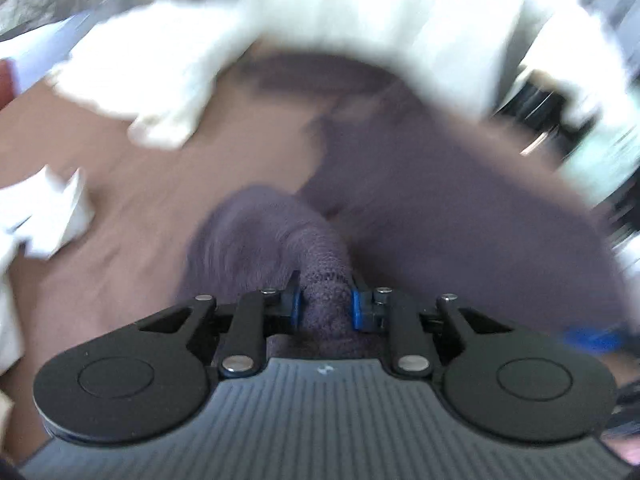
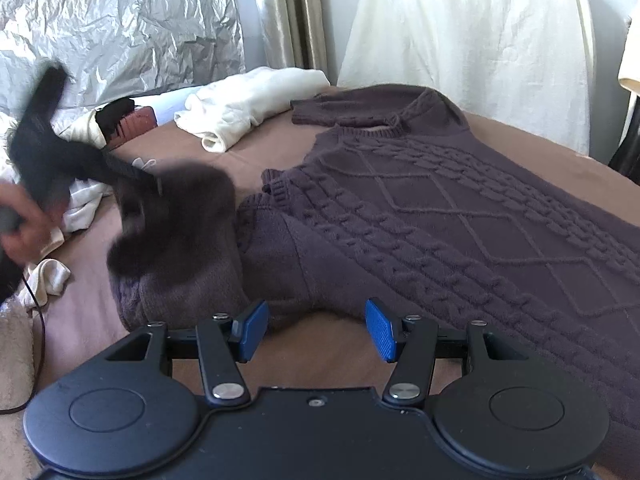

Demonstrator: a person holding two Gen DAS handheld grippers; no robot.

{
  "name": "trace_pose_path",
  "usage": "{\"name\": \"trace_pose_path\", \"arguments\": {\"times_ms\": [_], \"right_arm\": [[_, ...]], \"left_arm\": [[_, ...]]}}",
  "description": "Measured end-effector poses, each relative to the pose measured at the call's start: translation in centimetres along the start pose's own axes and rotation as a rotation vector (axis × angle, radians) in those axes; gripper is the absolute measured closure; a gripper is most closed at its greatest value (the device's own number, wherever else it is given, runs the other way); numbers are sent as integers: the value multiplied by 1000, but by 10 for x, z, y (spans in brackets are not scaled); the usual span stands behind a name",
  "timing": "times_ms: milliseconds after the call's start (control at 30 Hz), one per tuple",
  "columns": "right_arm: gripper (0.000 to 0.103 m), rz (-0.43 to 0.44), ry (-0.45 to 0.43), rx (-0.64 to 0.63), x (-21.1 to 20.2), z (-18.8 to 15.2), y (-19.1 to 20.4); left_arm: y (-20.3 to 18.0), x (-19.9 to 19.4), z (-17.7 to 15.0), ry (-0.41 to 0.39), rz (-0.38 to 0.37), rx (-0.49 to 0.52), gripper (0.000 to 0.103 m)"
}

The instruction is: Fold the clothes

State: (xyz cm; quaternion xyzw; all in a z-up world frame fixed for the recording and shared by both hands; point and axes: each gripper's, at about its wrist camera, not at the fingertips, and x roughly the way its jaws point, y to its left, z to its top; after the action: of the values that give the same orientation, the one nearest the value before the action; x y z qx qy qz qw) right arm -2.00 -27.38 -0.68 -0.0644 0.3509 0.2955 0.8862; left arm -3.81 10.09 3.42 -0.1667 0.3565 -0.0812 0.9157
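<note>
A dark purple cable-knit sweater (image 2: 460, 208) lies spread on the brown bed cover (image 2: 256, 148), with its neck toward the far side. In the left wrist view, which is blurred, my left gripper (image 1: 325, 304) is shut on a bunched sleeve (image 1: 276, 236) of the sweater (image 1: 460, 220), and the knit fills the gap between the blue pads. The right wrist view shows that sleeve (image 2: 176, 224) raised off the bed at the left, blurred, with a person's hand (image 2: 24, 220) behind it. My right gripper (image 2: 318, 328) stands open just short of the sweater's near edge, with nothing between its fingers.
A white garment (image 2: 248, 108) lies folded at the far side of the bed. Loose white cloths (image 2: 84, 204) and a dark cable (image 2: 38, 320) lie at the left. A crumpled silver sheet (image 2: 120, 28) and pale curtains (image 2: 460, 40) stand behind the bed.
</note>
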Motion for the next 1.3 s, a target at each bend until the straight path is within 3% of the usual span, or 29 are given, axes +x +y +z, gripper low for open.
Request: {"name": "trace_pose_path", "arguments": {"times_ms": [100, 200, 267, 300, 333, 367, 400, 433, 567, 633, 700, 800, 867, 900, 1000, 1100, 1167, 1233, 1300], "right_arm": [[44, -4, -36, -27, -10, 4, -3], [42, 2, -103, 17, -22, 13, -18], [40, 6, -156, 96, -29, 16, -34], [40, -27, -165, 165, -32, 15, -42], [40, -61, -173, 231, -35, 14, -50], [40, -99, -166, 279, -36, 11, -53], [40, -128, -159, 303, -38, 4, -55], [40, -155, -145, 284, -36, -3, -56], [40, -264, -74, 242, -29, -22, -65], [40, -308, -46, 256, -29, -26, -76], [40, -306, -54, 285, -35, -24, -88], [40, -294, -56, 311, -36, -14, -107], [34, -264, -43, 334, -28, -3, -121], [33, -246, -35, 363, -21, 0, -131], [32, -215, -17, 542, 1, -7, -163], [32, -215, -65, 767, 19, -26, -193], [32, -238, -119, 841, 24, -36, -203], [33, -198, -145, 862, 31, -40, -204], [81, -151, -173, 768, 35, -34, -190]], "left_arm": [[-53, -32, 25, -150, -242, 119, 82], [-119, -35, 46, -204, -458, 322, 84], [-161, -26, 54, -254, -544, 445, 85], [-176, -21, 56, -295, -548, 479, 80], [-187, -15, 57, -339, -546, 499, 74], [-196, -6, 57, -354, -541, 514, 51], [-201, 3, 56, -324, -528, 529, 34], [-202, 12, 55, -271, -506, 543, 30], [-170, 53, 39, -45, -282, 532, 29], [-133, 74, 27, 62, -115, 494, 29], [-95, 88, 15, 143, 4, 438, 29], [-36, 100, 3, 190, 221, 322, 29], [5, 99, -2, 169, 292, 213, 29], [25, 102, -1, 205, 263, 136, 29], [62, 108, 3, 300, 42, -110, 30], [61, 114, -3, 315, -89, -161, 29], [54, 121, -10, 299, -96, -164, 29], [49, 126, -14, 281, -108, -134, 29], [48, 129, -16, 244, -118, -91, 29]]}}
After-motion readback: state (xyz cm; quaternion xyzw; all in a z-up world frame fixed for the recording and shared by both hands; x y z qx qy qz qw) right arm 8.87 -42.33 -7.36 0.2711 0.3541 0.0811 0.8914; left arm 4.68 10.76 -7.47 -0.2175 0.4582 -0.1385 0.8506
